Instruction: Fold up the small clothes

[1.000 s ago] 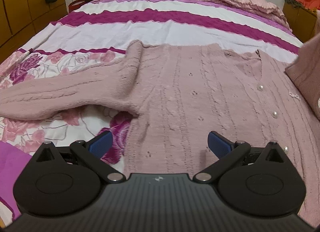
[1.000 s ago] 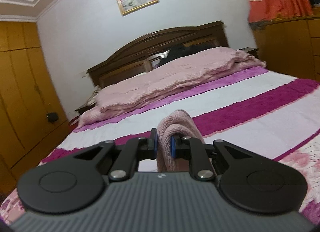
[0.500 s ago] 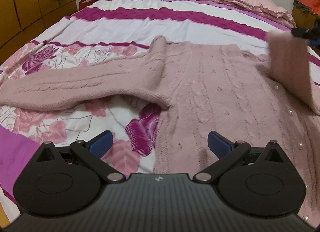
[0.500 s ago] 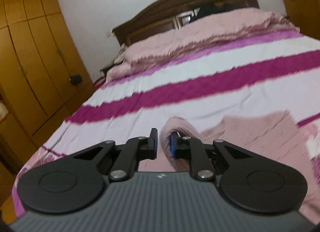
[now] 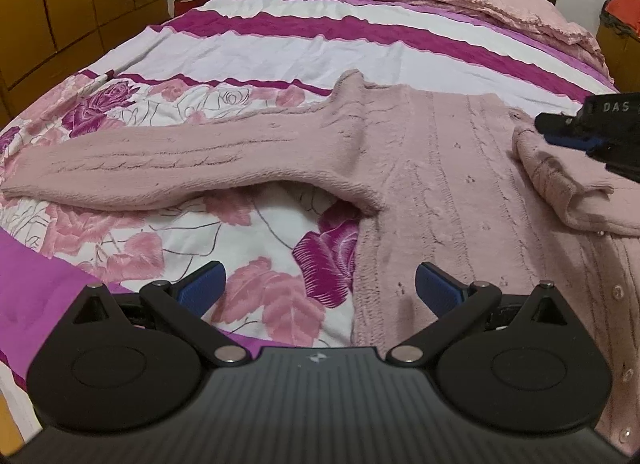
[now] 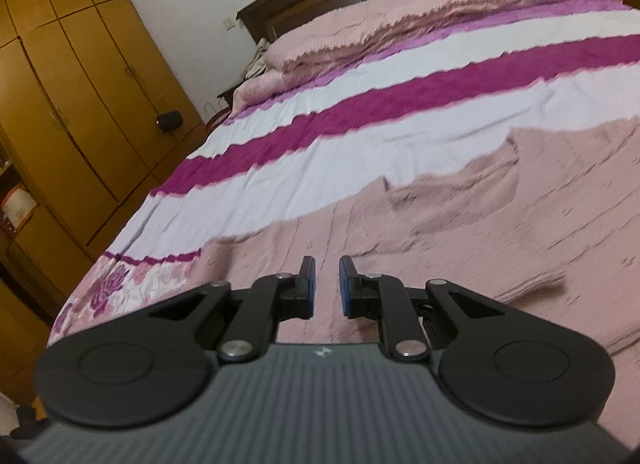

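**knitfan:** Where's the pink cardigan (image 5: 448, 168)?

**umi_guy:** Flat on the bed (image 5: 304, 52), over the floral, striped bedspread. One sleeve (image 5: 168, 160) stretches out to the left; the other sleeve (image 5: 560, 180) lies folded over the chest.

**knitfan:** Grippers?

**umi_guy:** Left gripper (image 5: 318, 284) hangs spread wide over the hem, holding nothing. Right gripper (image 6: 327, 282) has a small gap between its pads, nothing pinched, just above the folded sleeve.
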